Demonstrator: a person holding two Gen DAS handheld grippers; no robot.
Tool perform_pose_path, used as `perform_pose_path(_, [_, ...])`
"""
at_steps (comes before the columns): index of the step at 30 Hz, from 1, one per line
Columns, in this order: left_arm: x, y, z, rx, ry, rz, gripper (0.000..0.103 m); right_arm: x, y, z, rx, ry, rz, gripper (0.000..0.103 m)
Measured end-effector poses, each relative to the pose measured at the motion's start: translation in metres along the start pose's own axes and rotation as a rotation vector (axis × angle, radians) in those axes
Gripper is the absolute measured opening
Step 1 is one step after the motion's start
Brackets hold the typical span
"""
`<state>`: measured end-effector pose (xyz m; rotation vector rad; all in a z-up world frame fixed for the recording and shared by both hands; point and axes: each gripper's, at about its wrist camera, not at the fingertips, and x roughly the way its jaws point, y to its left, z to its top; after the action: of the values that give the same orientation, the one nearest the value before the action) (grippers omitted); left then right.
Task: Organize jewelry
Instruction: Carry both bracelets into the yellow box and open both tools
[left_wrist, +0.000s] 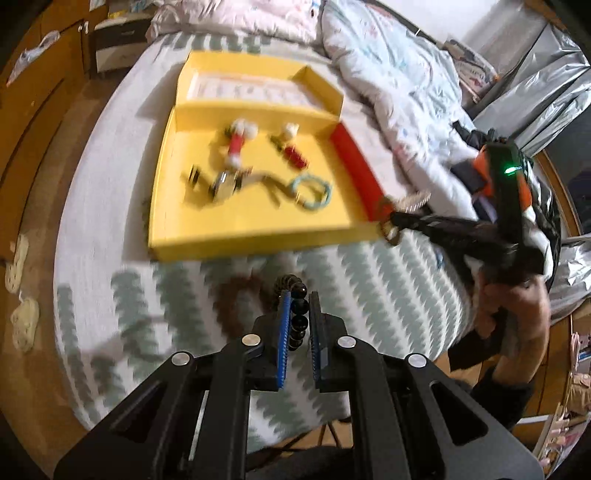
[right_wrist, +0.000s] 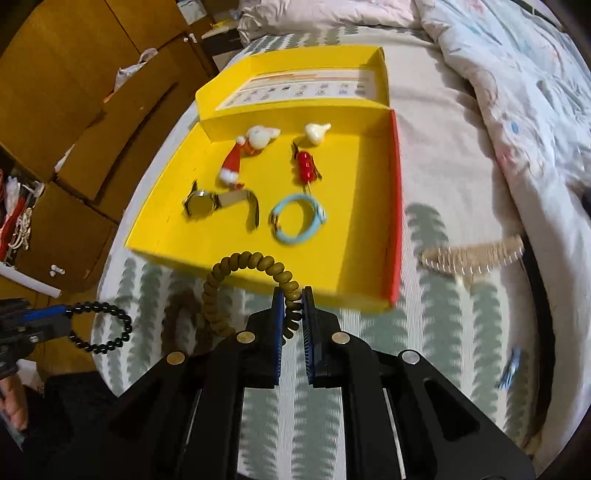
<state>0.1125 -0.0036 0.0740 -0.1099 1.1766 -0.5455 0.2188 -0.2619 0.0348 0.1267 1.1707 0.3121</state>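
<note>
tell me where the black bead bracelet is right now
The black bead bracelet hangs pinched in the left gripper, held above the patterned bedspread just short of the yellow box's near wall, left of the olive bracelet.

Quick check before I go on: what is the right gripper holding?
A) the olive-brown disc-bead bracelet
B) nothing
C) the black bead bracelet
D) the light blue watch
A: the right gripper pinches the olive-brown disc-bead bracelet in front of the yellow box; the black bead bracelet is in the left gripper, and the light blue watch lies in the box.
</note>
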Motion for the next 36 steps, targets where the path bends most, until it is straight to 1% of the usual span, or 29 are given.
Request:
perform_pose_path(2, [0.005,-0.001,0.016,-0.002,-0.003,0.022,0.009,0.013,-0.001,0.013,0.006,0.016,0.016,0.010])
perform_pose_path(4, [0.015,0.001,0.034,-0.012,-0.001,0.038,0.009,0.029,-0.003,0.026,0.013,0.026,-0.002,0.010])
perform_pose_path(6, [0.028,0.005,0.050,-0.020,0.007,0.053,0.009,0.048,-0.006,0.036,0.023,0.053,0.017,0.010])
perform_pose_path(8, [0.042,0.008,0.065,-0.023,0.019,0.067,0.009,0.060,-0.010,0.045,0.028,0.068,-0.001,0.010])
perform_pose_path(10, [0.064,0.013,0.079,-0.036,0.047,0.059,0.009,0.074,-0.014,0.053,0.033,0.088,0.003,0.010])
perform_pose_path(13, [0.088,0.023,0.087,-0.051,0.095,0.042,0.009,0.088,-0.021,0.058,0.045,0.111,-0.023,0.010])
perform_pose_path(16, [0.108,0.029,0.091,-0.054,0.143,0.031,0.009,0.096,-0.031,0.058,0.057,0.130,-0.044,0.010])
perform_pose_path(19, [0.117,0.034,0.090,-0.054,0.163,0.016,0.009,0.100,-0.033,0.054,0.050,0.152,-0.063,0.010])
perform_pose_path(22, [0.127,0.046,0.085,-0.070,0.191,0.040,0.009,0.105,-0.031,0.049,0.034,0.173,-0.090,0.010])
perform_pose_path(25, [0.133,0.060,0.081,-0.088,0.203,0.063,0.009,0.108,-0.027,0.046,0.022,0.186,-0.101,0.010])
perform_pose_path(29, [0.134,0.069,0.081,-0.092,0.203,0.058,0.010,0.111,-0.023,0.044,0.012,0.189,-0.125,0.010])
perform_pose_path(32, [0.144,0.076,0.081,-0.094,0.221,0.070,0.010,0.117,-0.021,0.041,0.004,0.199,-0.146,0.011])
perform_pose_path(35, [0.154,0.085,0.079,-0.109,0.245,0.085,0.010,0.119,-0.016,0.040,-0.002,0.185,-0.151,0.012])
perform_pose_path(36, [0.155,0.087,0.078,-0.110,0.244,0.105,0.010,0.118,-0.016,0.040,0.000,0.179,-0.147,0.015])
